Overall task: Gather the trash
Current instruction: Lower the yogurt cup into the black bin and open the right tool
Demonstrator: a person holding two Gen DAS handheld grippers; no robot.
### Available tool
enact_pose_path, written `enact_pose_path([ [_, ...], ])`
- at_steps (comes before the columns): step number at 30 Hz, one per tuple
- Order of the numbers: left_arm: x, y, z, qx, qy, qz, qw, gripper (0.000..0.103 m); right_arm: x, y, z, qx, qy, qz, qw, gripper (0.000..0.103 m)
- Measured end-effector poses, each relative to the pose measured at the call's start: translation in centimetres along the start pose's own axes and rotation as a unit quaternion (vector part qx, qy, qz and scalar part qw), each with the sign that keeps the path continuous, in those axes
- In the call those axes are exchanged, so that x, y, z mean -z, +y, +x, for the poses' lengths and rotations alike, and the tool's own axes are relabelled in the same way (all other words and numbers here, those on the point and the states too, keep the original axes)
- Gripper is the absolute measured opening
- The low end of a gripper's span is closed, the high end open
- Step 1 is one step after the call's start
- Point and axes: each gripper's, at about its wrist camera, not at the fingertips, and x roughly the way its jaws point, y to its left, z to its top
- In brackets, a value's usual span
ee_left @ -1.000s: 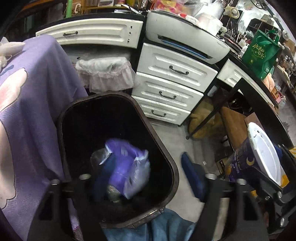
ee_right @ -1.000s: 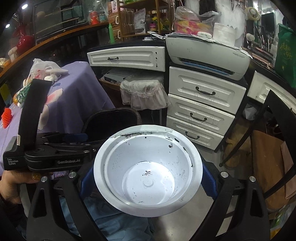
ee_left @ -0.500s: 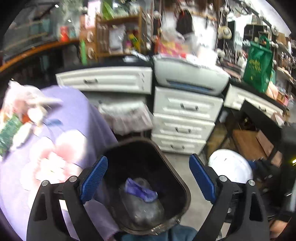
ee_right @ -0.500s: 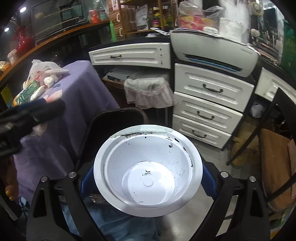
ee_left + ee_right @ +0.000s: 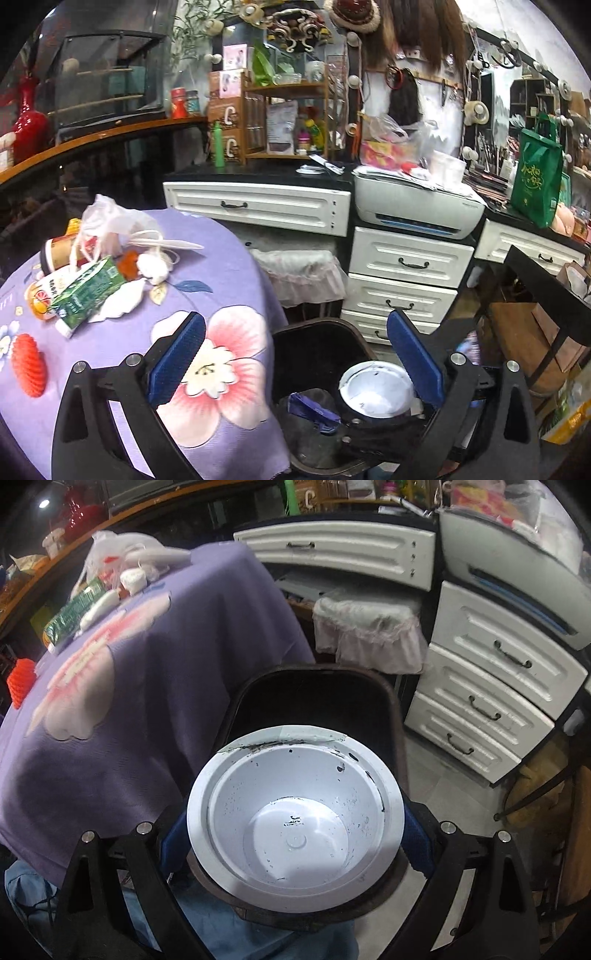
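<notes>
- Cluttered room; purple-clothed table (image 5: pixel 229 258) still carries trash (image 5: pixel 85 291).
- Our right gripper (image 5: pixel 295 834) clamps the white cup (image 5: pixel 295 812) over the black bin (image 5: pixel 314 686), probably centred.
- Left gripper (image 5: pixel 291 354) gapes, holding nothing.
- Risk: off-centre release, cup hits the rim and drops outside.

1. A large white letter "C" stands on the upper brown box (image 5: pixel 226 117) on the black countertop, in the left wrist view.
2. A second white "C" stands on the lower brown box (image 5: pixel 229 146) directly beneath it; in the right wrist view one such "C" shows on a brown box (image 5: pixel 307 495) at the top edge.
3. The green tote bag (image 5: pixel 536 184) carries pale script lettering, too stylised to read.
4. The green drink carton (image 5: pixel 85 292) on the purple tablecloth bears white print, too small to read.
5. The orange-patterned cup (image 5: pixel 41 293) beside the carton shows dark lettering that cannot be made out.
</notes>
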Motion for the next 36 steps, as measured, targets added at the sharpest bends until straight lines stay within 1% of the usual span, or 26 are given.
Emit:
enact_pose_path([
  [7, 0.2, 0.7, -0.9, -0.009, -0.008, -0.005, 0.9999, 0.097, -0.8, 0.8, 5.4, 0.006, 0.066, -0.001, 0.998, 0.091],
  [13, 0.6, 1.4, -0.9, -0.013, -0.009, -0.005, 0.9999, 0.097, -0.5, 1.3, 8.1, 0.009, 0.094, 0.000, 0.996, 0.092],
  [18, 0.9, 1.8, -0.9, -0.011, -0.007, -0.011, 0.9999, 0.097, -0.2, 1.2, 8.9, 0.014, 0.102, 0.001, 0.995, 0.093],
  [20, 1.0, 1.8, -0.9, -0.010, -0.005, -0.012, 0.9999, 0.097, -0.1, 1.2, 8.8, 0.016, 0.099, -0.003, 0.995, 0.096],
  [27, 1.3, 1.7, -1.1, -0.008, -0.002, -0.013, 0.9999, 0.097, -0.4, 1.3, 7.9, 0.031, 0.084, -0.009, 0.996, 0.097],
  [32, 1.6, 2.3, -2.1, -0.015, -0.004, -0.009, 0.9998, 0.097, -0.5, 1.2, 4.9, 0.049, 0.043, -0.006, 0.998, 0.097],
  [34, 1.8, 2.8, -2.6, -0.020, -0.003, -0.009, 0.9998, 0.097, -0.5, 1.5, 2.8, 0.056, 0.014, -0.015, 0.998, 0.097],
  [36, 2.0, 3.6, -3.2, -0.028, -0.002, -0.010, 0.9995, 0.097, -0.5, 1.8, 0.7, 0.071, -0.013, -0.025, 0.997, 0.097],
])
